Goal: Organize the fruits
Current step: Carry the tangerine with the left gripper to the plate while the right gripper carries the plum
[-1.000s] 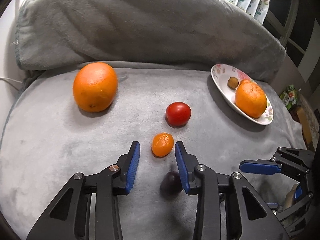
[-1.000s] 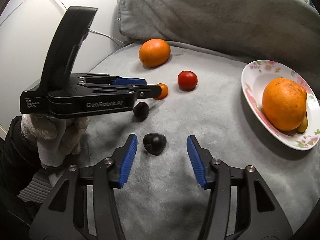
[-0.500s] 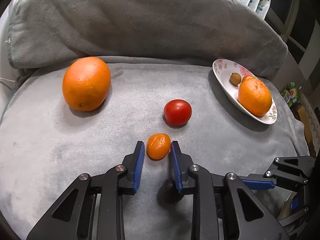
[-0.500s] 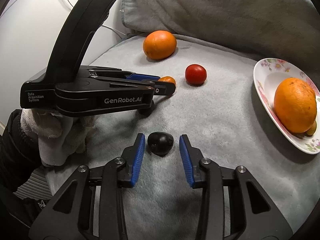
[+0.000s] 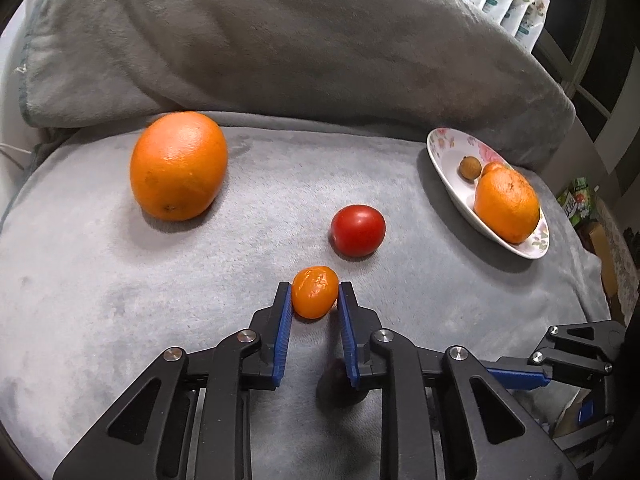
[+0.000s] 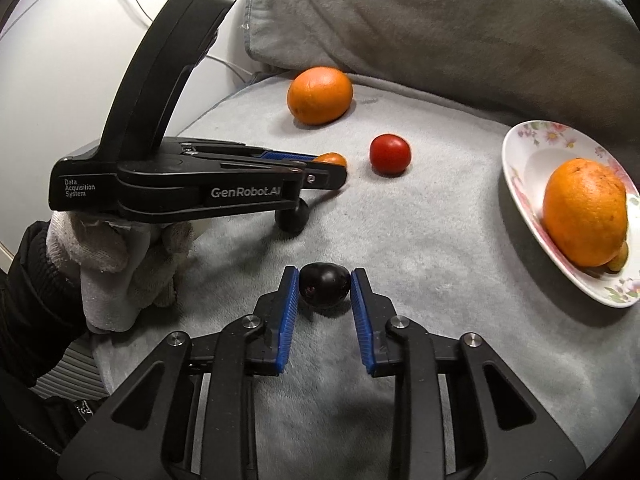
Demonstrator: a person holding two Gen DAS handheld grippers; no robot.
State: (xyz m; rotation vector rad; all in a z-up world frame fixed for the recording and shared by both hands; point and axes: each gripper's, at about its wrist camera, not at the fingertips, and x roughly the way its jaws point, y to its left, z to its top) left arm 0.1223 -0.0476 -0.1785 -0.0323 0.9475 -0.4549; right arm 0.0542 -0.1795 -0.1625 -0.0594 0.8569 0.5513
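Fruit lay scattered over a grey plush cushion (image 5: 120,300), and both tools had gone for the smallest pieces at once. The left gripper (image 5: 314,298) had its blue jaws closed on a kumquat (image 5: 315,291), pads pressed to its two sides while it sat on the fabric, just short of a red tomato (image 5: 357,230). The right gripper (image 6: 325,286) had come down to a tight closure on a dark plum (image 6: 324,285), both pads touching its flanks, the plum likewise not lifted. Gripping each fruit across its middle with the tool angled downward probably kept the round, slippery skins from squirting out, and the soft cushion likely let the pad tips sink slightly beneath them. A second dark plum (image 6: 293,216) sat partly hidden under the left tool, close to the gloved hand (image 6: 120,256) holding it. A large orange (image 5: 178,166) rested well apart near the folded blanket (image 5: 280,40) at the back. The floral plate (image 5: 444,152) stood at the right edge, tilted by the cushion, already holding another orange (image 5: 507,208) and a small brownish fruit (image 5: 469,168), possibly a longan. It seemed the collecting point, so both held fruits would most likely be carried there, with the tomato, the big orange and the other plum left to gather.
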